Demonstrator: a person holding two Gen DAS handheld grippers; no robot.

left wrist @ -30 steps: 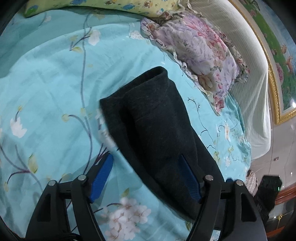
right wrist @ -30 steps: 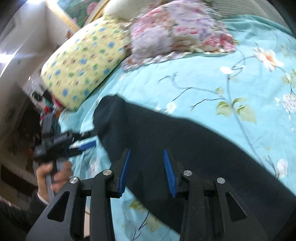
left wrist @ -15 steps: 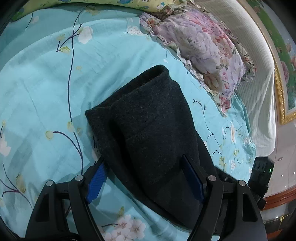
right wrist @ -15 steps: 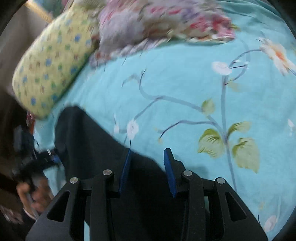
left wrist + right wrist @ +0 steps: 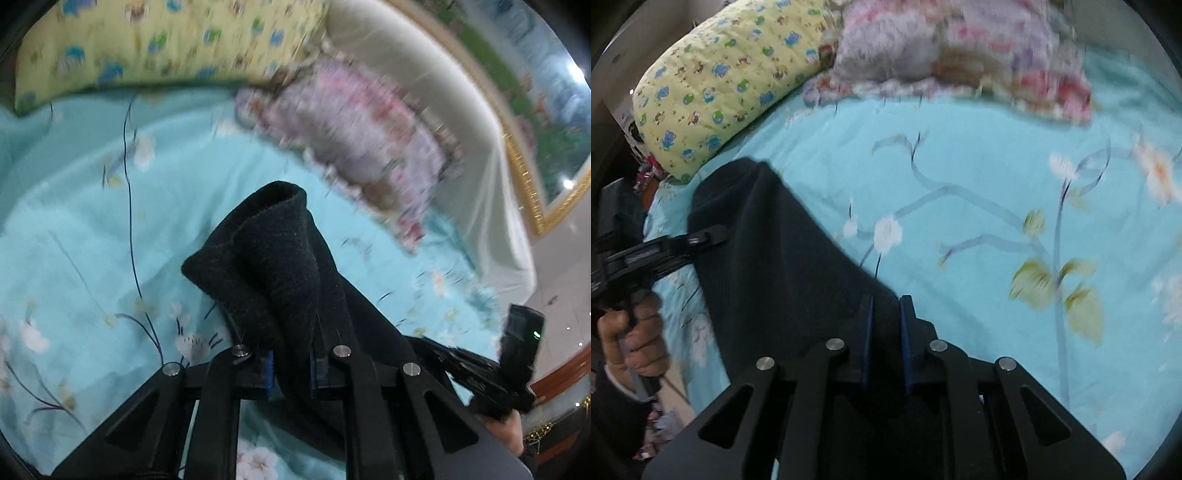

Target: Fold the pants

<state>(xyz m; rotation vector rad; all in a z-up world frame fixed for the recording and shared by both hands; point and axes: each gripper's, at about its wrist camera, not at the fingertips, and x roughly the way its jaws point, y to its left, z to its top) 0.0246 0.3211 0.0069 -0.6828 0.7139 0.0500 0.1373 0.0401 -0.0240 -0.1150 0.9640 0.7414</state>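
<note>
turquoise floral bedsheet; yellow pillow, pink floral pillow at head. black pants bunched, lying on sheet. my left claw just closed, pinching pants; right claw likewise.

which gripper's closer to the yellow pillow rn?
Left, as a judgement. The left gripper clamps the black pants at the end nearest the yellow pillow; the right gripper clamps them farther away.
</note>
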